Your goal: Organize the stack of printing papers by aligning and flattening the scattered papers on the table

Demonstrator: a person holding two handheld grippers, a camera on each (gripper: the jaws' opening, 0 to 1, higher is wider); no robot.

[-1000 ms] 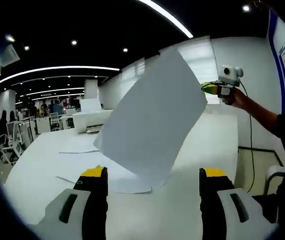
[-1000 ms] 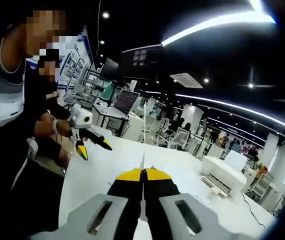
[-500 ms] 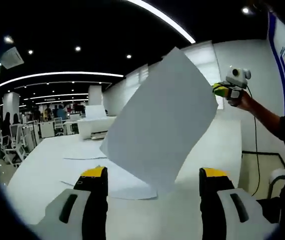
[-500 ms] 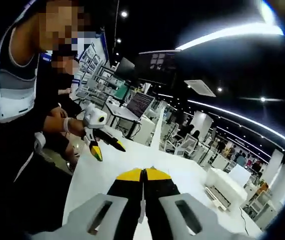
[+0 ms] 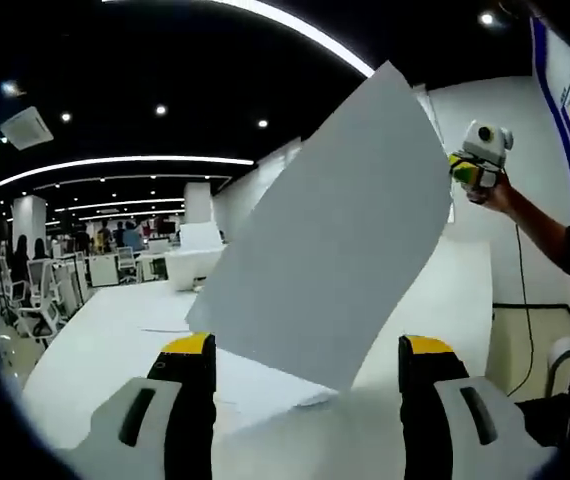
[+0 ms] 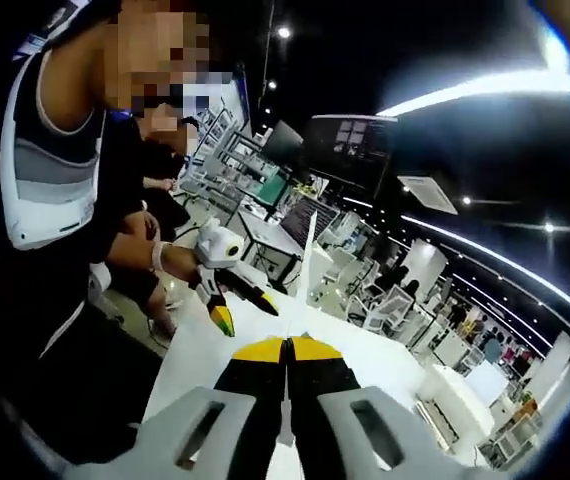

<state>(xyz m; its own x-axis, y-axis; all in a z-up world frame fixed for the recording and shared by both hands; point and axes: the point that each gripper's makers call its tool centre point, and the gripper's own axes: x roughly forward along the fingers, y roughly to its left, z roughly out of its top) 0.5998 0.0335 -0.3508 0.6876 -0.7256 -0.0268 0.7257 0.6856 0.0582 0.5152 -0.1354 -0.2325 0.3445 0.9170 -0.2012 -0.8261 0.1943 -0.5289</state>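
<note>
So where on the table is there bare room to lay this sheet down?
The white table is bare left of the loose papers, and bare again on the far side toward the wall. The middle, under the lifted sheet pinched by the right claw, is crowded.

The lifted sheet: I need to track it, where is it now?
In the left gripper view the sheet hangs tilted in mid-air above the table, held at its upper corner by the right gripper.

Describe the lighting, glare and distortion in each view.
Left gripper view: the dark ceiling's light strips bend into fisheye arcs, and the raised sheet looks flat grey, backlit. Right gripper view: one ceiling strip flares into white glare, the office behind is soft, and the sheet edge shows as a thin line.
</note>
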